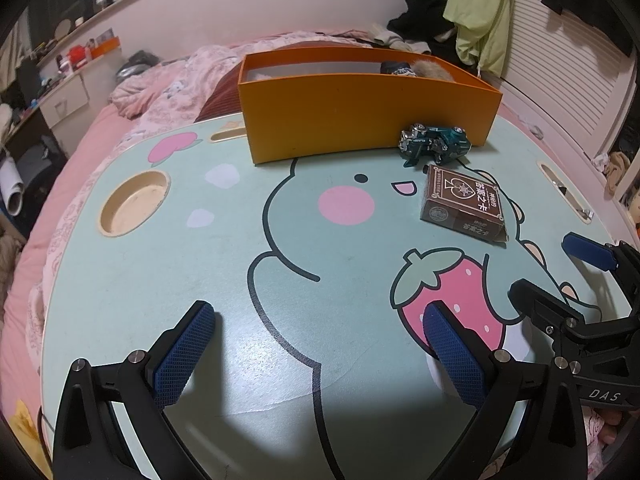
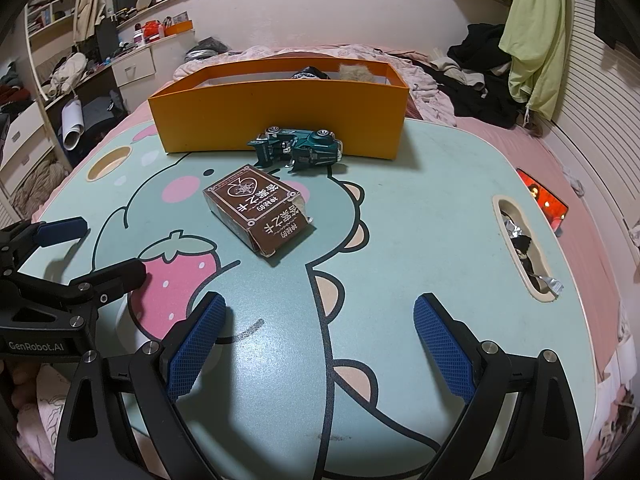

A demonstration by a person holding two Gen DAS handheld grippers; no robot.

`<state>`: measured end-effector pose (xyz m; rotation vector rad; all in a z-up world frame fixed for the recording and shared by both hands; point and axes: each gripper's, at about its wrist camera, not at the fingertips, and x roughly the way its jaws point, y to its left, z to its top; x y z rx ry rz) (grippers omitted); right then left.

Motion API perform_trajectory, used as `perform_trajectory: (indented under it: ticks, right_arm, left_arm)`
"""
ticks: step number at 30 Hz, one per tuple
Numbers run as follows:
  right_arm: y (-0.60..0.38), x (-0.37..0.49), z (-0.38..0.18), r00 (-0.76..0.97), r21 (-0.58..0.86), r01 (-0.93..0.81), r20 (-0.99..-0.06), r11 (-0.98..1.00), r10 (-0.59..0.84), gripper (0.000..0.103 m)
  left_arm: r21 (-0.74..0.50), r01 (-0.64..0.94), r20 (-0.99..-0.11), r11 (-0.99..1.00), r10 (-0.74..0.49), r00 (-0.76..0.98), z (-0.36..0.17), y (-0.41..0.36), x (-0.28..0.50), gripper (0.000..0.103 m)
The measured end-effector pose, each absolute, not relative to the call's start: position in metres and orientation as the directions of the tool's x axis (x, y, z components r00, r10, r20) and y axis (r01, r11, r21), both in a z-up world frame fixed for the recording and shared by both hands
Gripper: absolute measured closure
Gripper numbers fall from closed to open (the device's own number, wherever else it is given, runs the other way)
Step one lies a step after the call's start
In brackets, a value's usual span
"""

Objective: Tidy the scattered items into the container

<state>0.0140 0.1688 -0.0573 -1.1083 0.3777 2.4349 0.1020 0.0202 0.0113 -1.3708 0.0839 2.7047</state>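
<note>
The left claw (image 1: 318, 354) hangs low over the desk (image 1: 160, 280) with its blue pads spread wide and nothing between them. The right claw (image 2: 320, 344) sits beside it, equally spread and empty. Ahead of both lies a brown card box (image 2: 258, 208) flat on the desk, and just beyond it a green toy car (image 2: 298, 148) rests on its side against the front wall of the orange container (image 2: 280, 116). Inside the container something dark and something furry show, hard to identify.
</note>
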Motion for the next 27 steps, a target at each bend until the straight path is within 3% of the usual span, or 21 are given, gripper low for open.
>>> perform_trajectory:
  ticks: [19,26,27]
  right_arm:
    - [0.172,-0.013,-0.043,-0.63,0.113,-0.409,-0.753,-0.906,0.191,0.008]
    - [0.171,-0.059,-0.038,-0.61,0.006,-0.347,-0.761,-0.938,0.221,0.008]
    - [0.168,-0.065,-0.04,-0.613,-0.009,-0.311,-0.762,-0.95,0.208,0.013]
  left_arm:
    - [-0.001,-0.079,-0.798,-0.997,0.049,-0.601,0.011,0.01,0.104,0.0]
    - [0.0,-0.081,-0.796,-0.997,0.049,-0.604,0.01,0.01,0.104,0.0]
    - [0.0,-0.081,-0.796,-0.997,0.049,-0.604,0.01,0.01,0.104,0.0]
